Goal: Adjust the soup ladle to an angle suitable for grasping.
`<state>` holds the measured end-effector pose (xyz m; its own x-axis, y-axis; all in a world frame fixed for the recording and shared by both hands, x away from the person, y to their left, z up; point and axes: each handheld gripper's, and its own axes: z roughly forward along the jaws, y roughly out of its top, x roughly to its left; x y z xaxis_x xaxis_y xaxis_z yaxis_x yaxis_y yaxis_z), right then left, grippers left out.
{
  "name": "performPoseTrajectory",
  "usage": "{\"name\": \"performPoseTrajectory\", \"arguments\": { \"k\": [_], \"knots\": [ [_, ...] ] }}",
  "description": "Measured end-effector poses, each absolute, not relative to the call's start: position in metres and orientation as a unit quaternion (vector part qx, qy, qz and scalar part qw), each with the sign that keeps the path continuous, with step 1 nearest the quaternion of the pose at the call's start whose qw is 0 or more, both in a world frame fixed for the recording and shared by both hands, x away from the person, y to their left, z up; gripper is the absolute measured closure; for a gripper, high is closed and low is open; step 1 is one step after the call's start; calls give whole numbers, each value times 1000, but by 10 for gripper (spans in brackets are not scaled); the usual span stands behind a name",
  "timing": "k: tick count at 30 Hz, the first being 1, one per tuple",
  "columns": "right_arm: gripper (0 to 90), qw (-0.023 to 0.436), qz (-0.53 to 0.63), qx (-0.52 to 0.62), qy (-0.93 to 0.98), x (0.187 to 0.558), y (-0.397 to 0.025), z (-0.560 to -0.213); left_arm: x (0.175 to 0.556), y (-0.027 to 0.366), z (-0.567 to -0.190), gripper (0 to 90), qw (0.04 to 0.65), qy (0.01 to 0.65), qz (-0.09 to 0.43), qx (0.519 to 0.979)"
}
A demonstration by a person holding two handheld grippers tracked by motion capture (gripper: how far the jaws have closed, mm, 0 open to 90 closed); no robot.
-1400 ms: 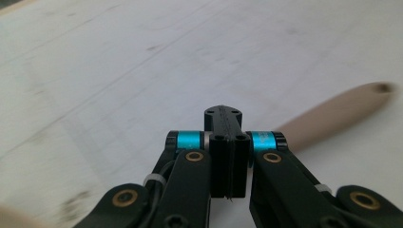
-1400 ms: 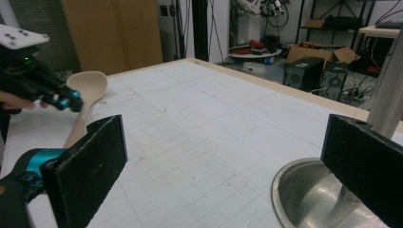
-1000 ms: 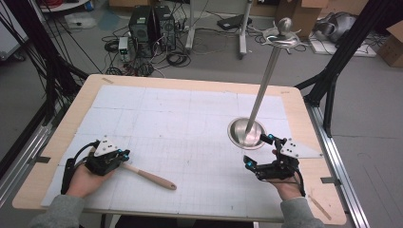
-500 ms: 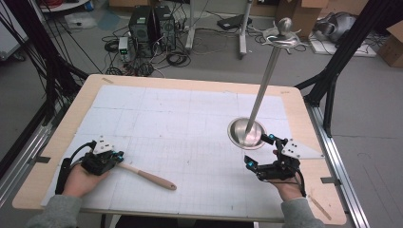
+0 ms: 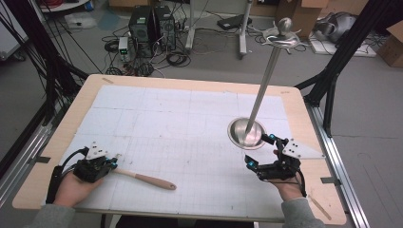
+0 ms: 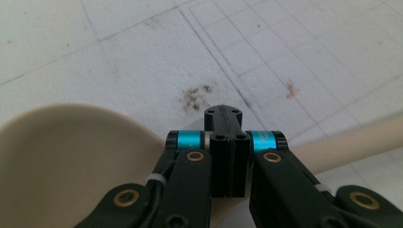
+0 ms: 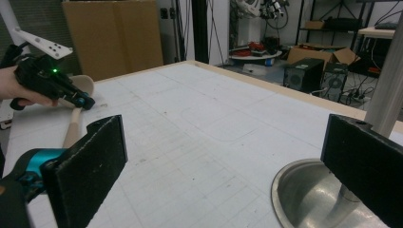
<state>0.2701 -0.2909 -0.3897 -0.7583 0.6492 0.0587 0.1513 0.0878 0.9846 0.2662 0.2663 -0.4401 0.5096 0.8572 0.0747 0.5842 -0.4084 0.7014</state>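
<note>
A wooden spoon (image 5: 145, 179) lies at the front left of the white mat, handle pointing right. My left gripper (image 5: 114, 164) is shut, its tips over the spoon's neck; in the left gripper view the closed jaws (image 6: 227, 116) show no gap, with the spoon bowl (image 6: 71, 152) to their left and the handle (image 6: 351, 142) to their right. A metal stand with a round dish base (image 5: 246, 133) and a tall pole (image 5: 266, 71) stands at the right. My right gripper (image 5: 259, 150) sits just in front of the base, open wide, holding nothing (image 7: 233, 161).
The white gridded mat (image 5: 180, 123) covers a wooden table (image 5: 328, 209). The stand's base (image 7: 309, 194) lies close to my right jaw. Black frame posts flank the table. Computers, cables and boxes sit on the floor beyond the far edge.
My left gripper has slid slightly left and toward the person over the spoon. The spoon, the stand and the right gripper have stayed put.
</note>
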Motion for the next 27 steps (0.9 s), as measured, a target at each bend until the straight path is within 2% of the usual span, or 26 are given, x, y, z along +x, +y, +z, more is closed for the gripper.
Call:
{"name": "performPoseTrajectory", "arguments": {
  "k": [11,17,22,27],
  "knots": [
    [1,205,611,280,711,271,-289,-390,246,267,-439,900,299,469,226,799],
    [1,204,611,280,712,271,-289,-390,246,268,-435,899,339,465,239,782],
    [1,204,610,282,712,272,-289,-390,237,255,-426,899,388,416,237,787],
    [1,204,609,280,713,272,-288,-391,228,229,-419,898,429,364,210,800]
  ]
}}
